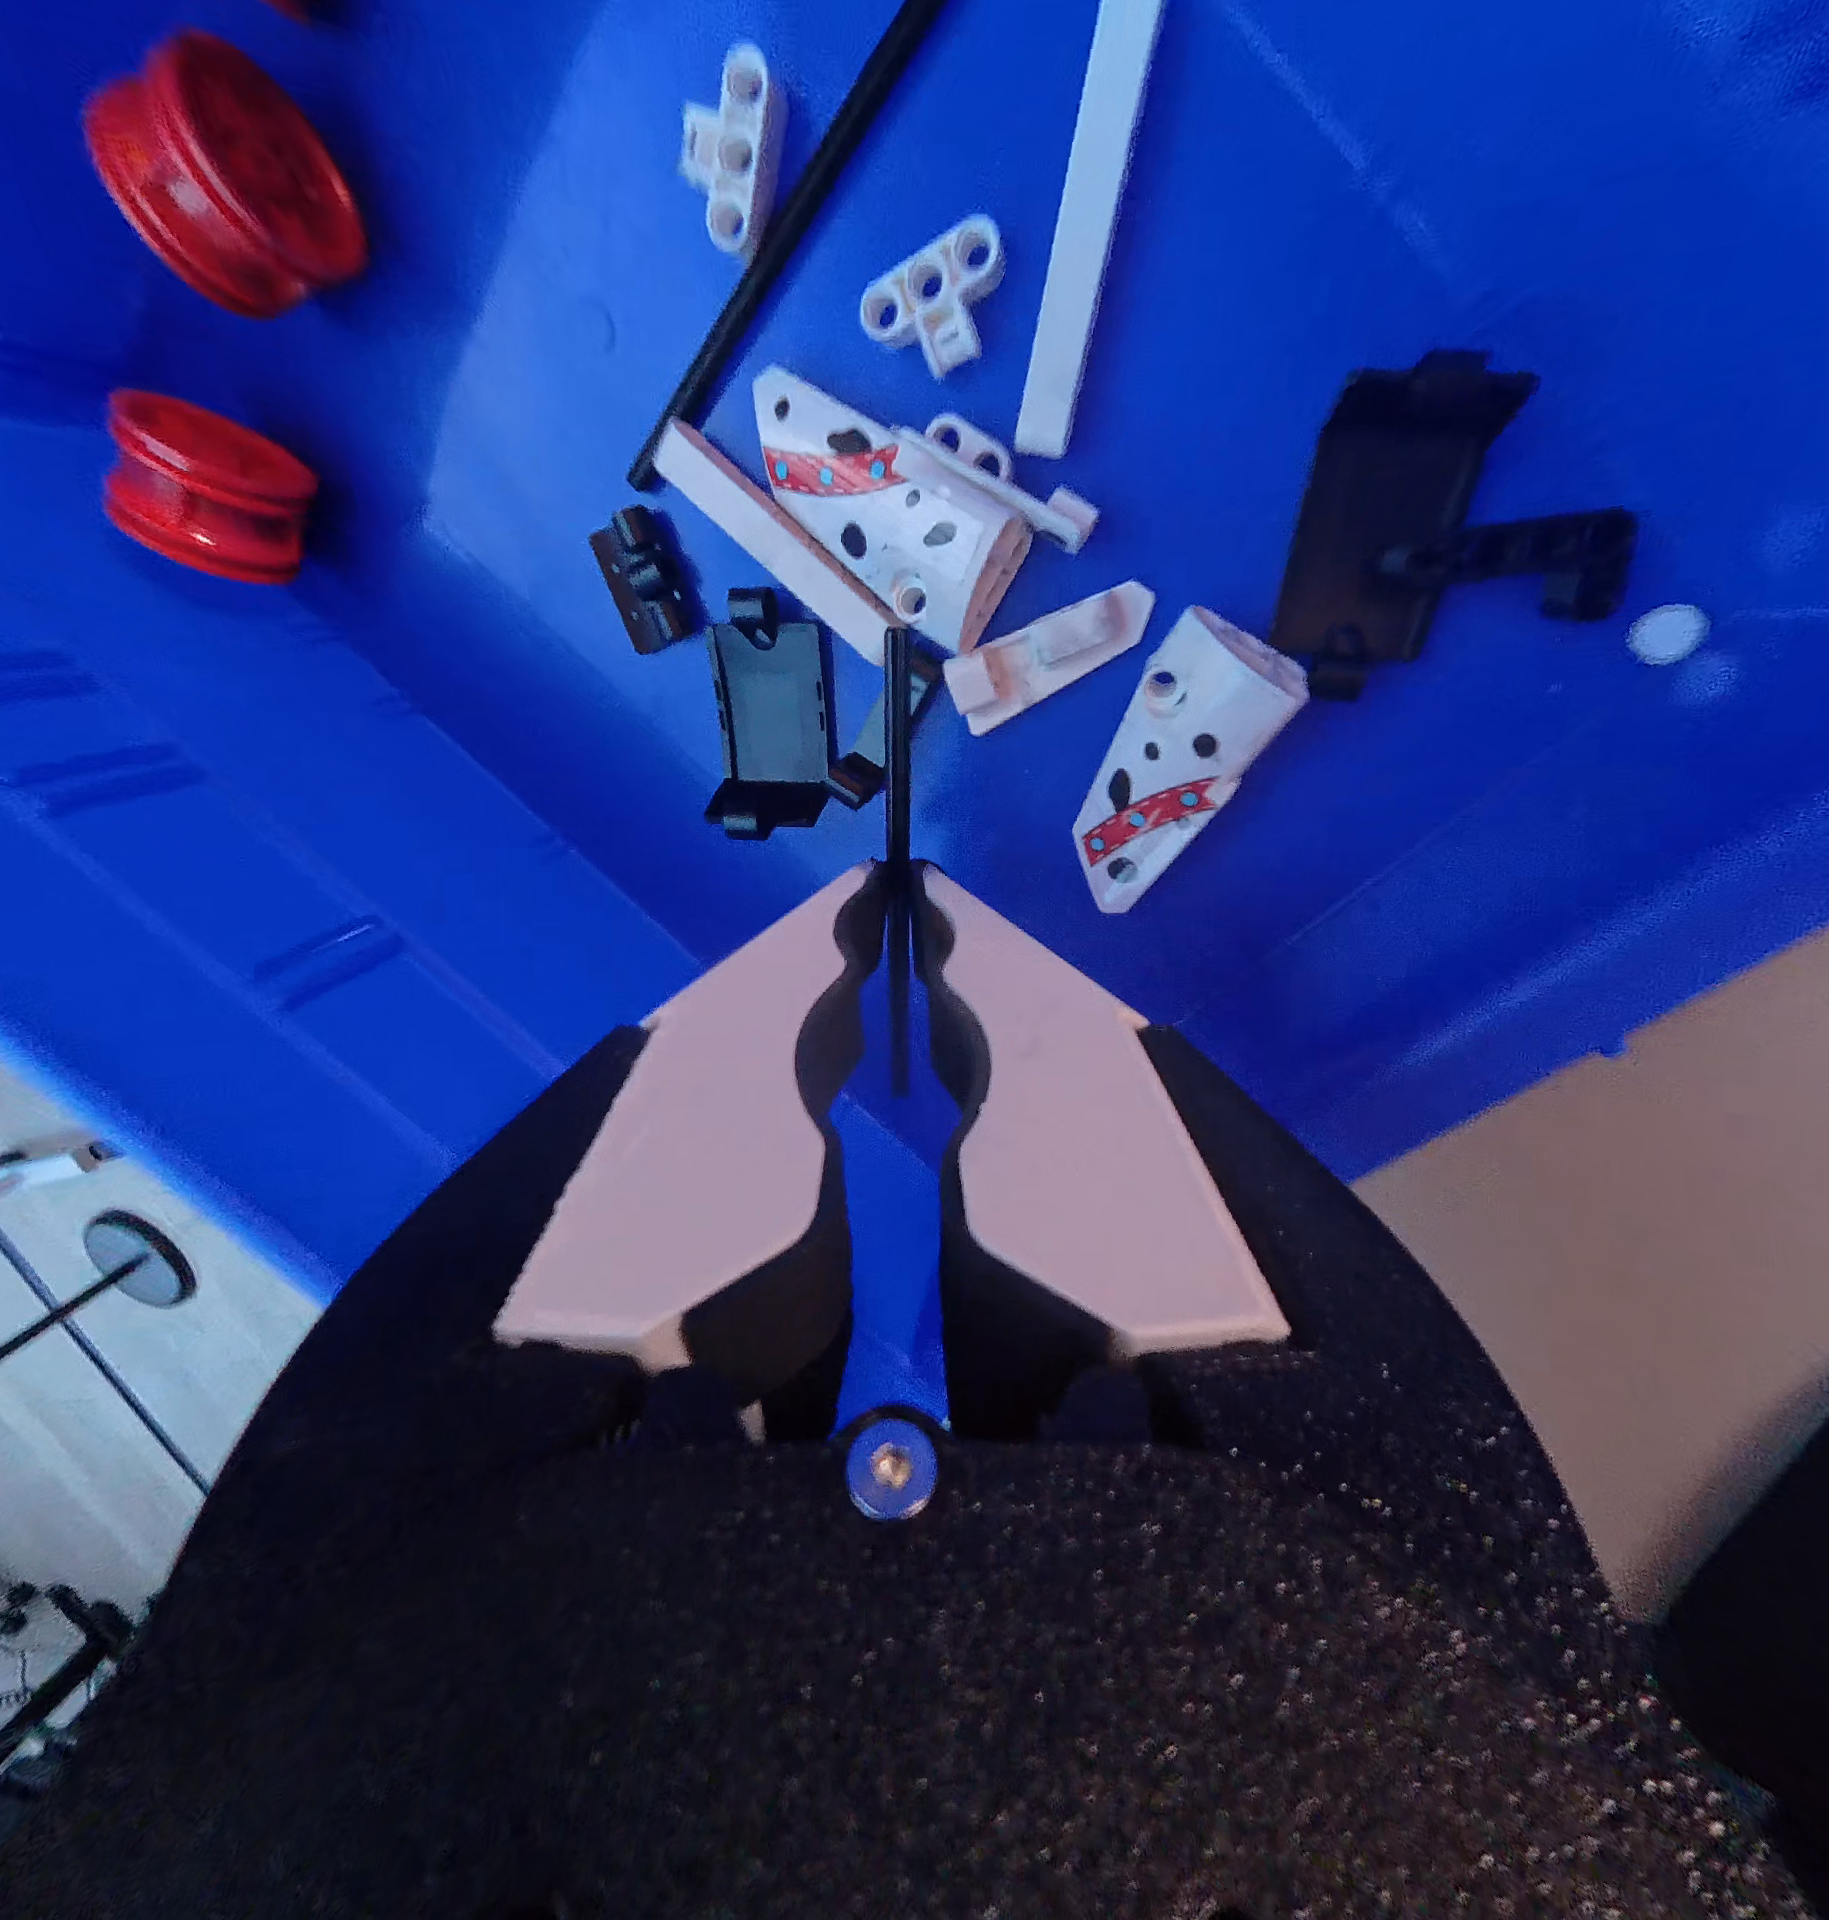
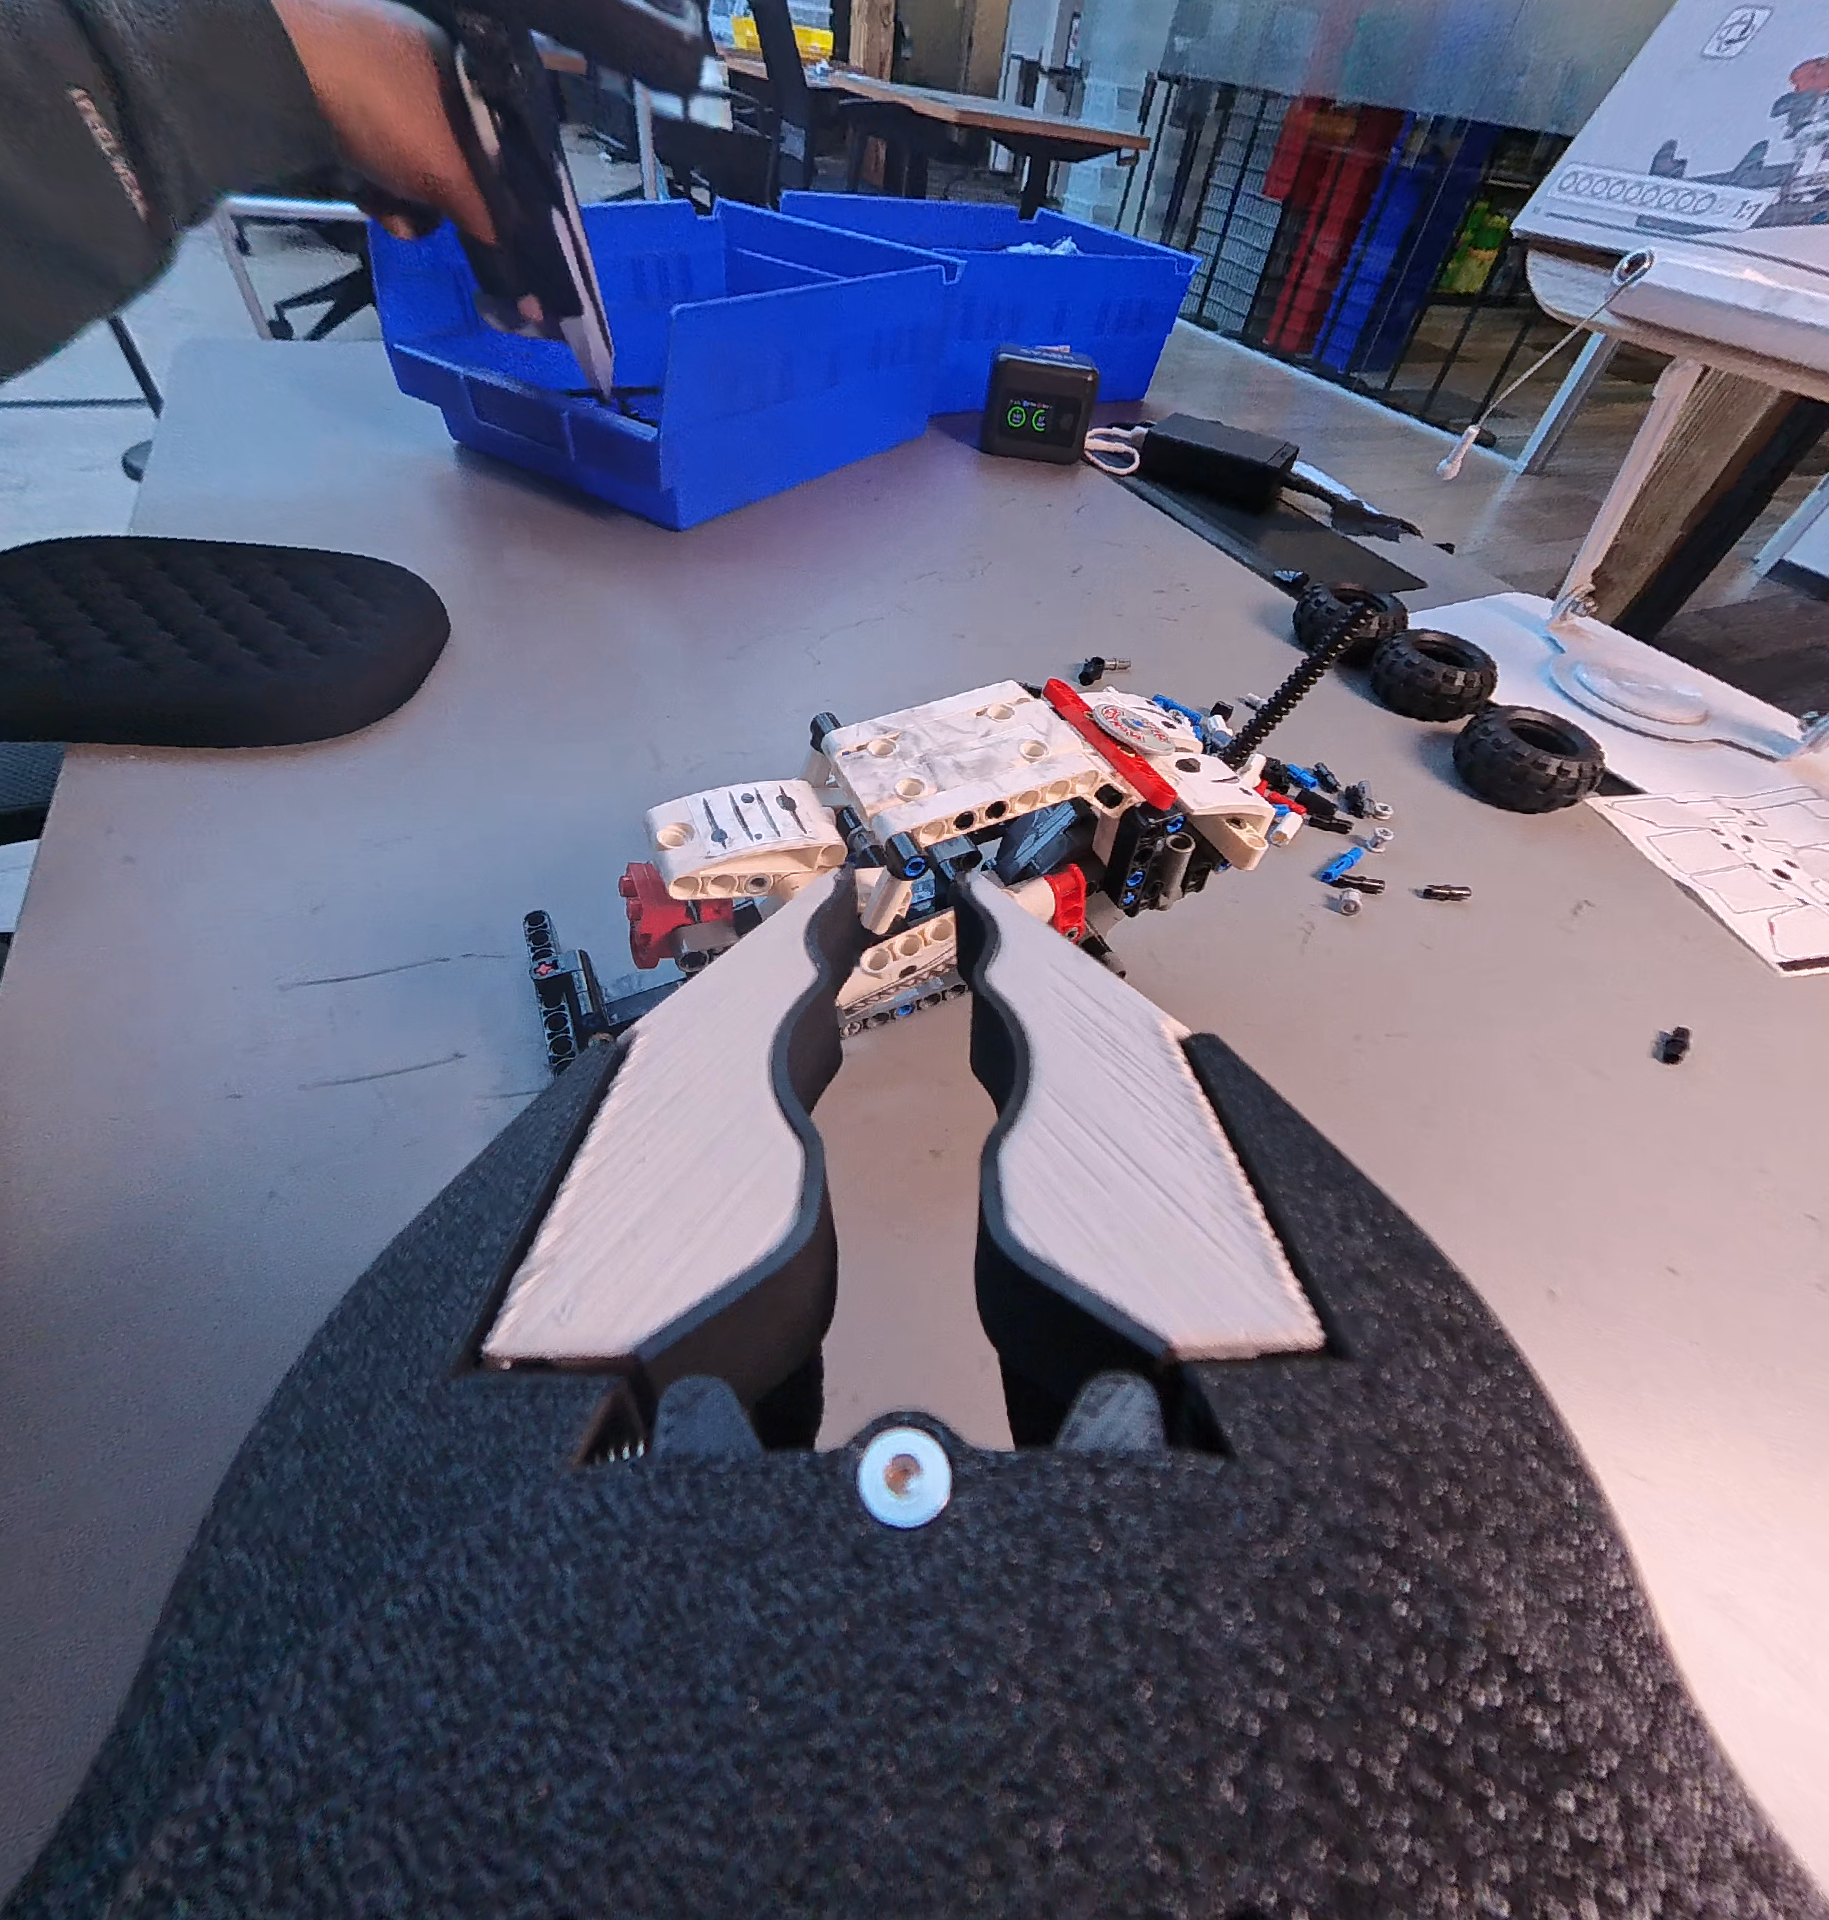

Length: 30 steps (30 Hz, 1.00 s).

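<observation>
My left gripper (image 1: 897,868) is shut on a thin black rod (image 1: 896,748) and holds it upright over the floor of a blue bin (image 1: 1461,260). Below it lie white panels with red stripes (image 1: 889,509), small black parts (image 1: 770,717) and white connectors (image 1: 931,291). In the right wrist view the left gripper (image 2: 536,208) reaches down into the blue bin (image 2: 785,343). My right gripper (image 2: 899,888) is low over the grey table, its tips closed in on either side of a white part of a white, black and red toy vehicle model (image 2: 993,769).
Two red wheel hubs (image 1: 224,171) lie in the bin's neighbouring compartment. A long black rod (image 1: 785,239) and a white beam (image 1: 1092,229) lie further in. On the table are three black tyres (image 2: 1528,758), loose pins (image 2: 1351,862), a small black device (image 2: 1040,405), a printed sheet (image 2: 1762,862) and a propped booklet (image 2: 1720,135). The left gripper's tips are roughly 50 cm from the right gripper's.
</observation>
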{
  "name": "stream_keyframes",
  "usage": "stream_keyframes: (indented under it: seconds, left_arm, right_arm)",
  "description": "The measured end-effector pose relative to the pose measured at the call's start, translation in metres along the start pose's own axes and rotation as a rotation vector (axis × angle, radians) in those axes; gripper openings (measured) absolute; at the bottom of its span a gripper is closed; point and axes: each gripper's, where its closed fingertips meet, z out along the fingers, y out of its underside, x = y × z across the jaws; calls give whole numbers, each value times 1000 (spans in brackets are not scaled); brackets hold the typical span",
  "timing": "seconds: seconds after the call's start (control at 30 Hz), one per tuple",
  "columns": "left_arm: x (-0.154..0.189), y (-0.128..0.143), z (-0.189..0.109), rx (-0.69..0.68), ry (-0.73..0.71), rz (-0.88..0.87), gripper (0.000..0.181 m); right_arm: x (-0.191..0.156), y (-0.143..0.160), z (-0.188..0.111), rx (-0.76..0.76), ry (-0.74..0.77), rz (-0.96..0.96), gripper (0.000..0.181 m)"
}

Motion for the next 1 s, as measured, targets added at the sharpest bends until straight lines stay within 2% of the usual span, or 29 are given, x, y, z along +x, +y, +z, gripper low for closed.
stream_keyframes:
  seconds: [0.07,0.13,0.23,0.3,0.37,0.43,0.57,0.67,0.77,0.9,1.0]
  left_arm:
    - [8,-14,-30,114,-14,39,4]
    - [38,-38,-68,297,78,95,4]
    - [128,-69,-134,588,390,248,4]
    - [200,-71,-170,700,596,408,4]
    - [269,-62,-191,720,771,569,4]
    - [329,-51,-199,678,908,713,4]
    - [410,-33,-188,522,977,985,4]
    - [443,-24,-185,446,964,1132,4]
    - [458,-23,-187,411,959,1202,4]
    - [460,-27,-190,416,993,1208,4]
    - [454,-41,-194,520,1000,1154,9]
  right_arm:
    - [2,-1,-1,10,7,6,18]
    - [3,-4,-2,28,9,9,18]
    - [3,-18,-8,107,15,-8,18]
    - [-8,-27,-10,141,-39,-2,23]
    - [-27,-36,-12,142,-120,-58,29]
    - [-56,-38,-12,81,-224,-170,33]
    - [-86,-37,-8,-48,-319,-323,42]
    - [-97,-29,-11,-142,-373,-393,34]
    - [-101,-22,-18,-205,-398,-453,5]
    - [-98,-23,-23,-201,-373,-434,3]
    - [-79,-18,-33,-206,-317,-393,3]
